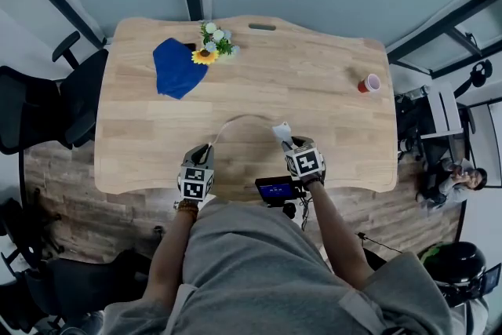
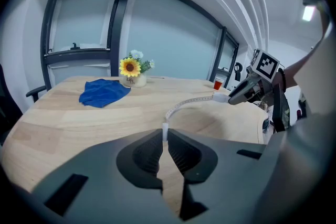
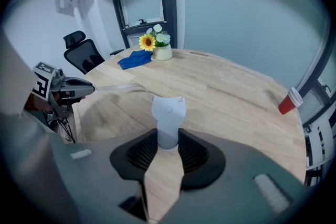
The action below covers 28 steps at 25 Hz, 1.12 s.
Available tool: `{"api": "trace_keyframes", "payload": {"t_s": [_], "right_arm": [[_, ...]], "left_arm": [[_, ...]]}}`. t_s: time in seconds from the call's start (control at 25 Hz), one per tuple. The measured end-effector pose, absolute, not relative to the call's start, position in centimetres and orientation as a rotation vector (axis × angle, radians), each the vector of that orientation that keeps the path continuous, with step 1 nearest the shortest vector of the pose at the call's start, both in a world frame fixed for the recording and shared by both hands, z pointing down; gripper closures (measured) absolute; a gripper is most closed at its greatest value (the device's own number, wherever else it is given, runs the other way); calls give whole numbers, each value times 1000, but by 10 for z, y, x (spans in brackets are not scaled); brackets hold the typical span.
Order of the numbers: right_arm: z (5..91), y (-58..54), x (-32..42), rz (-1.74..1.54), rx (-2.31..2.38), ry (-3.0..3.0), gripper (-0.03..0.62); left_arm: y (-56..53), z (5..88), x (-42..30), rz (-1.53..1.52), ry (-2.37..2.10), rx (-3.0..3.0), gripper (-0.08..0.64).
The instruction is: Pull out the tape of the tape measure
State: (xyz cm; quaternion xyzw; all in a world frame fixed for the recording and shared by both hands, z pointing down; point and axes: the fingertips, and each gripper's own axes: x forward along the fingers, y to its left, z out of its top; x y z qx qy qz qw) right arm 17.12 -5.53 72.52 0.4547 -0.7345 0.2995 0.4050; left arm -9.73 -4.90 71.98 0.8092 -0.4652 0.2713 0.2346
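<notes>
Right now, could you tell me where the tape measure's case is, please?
In the head view, the case sits right of centre over the table's near edge, clamped in the right gripper; its tape arcs left to the left gripper.

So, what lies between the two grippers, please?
Only the tape, arcing over the table from the left gripper to the white case in the right gripper; the head view shows it.

A blue cloth (image 1: 176, 68) and a small pot of flowers (image 1: 213, 43) just beside it are seen at the far left of the wooden table (image 1: 329, 90), a red cup (image 1: 369, 83) is set well apart at the right, and black office chairs (image 1: 47, 102) are placed along the left edge.
</notes>
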Motion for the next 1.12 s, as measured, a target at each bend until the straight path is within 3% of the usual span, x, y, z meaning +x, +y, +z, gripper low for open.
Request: {"api": "trace_keyframes", "payload": {"t_s": [1.12], "right_arm": [[787,-53,179,738,1019,-1775,460]], "left_arm": [[-28,778,-115,884,-1240,2058,523]]}}
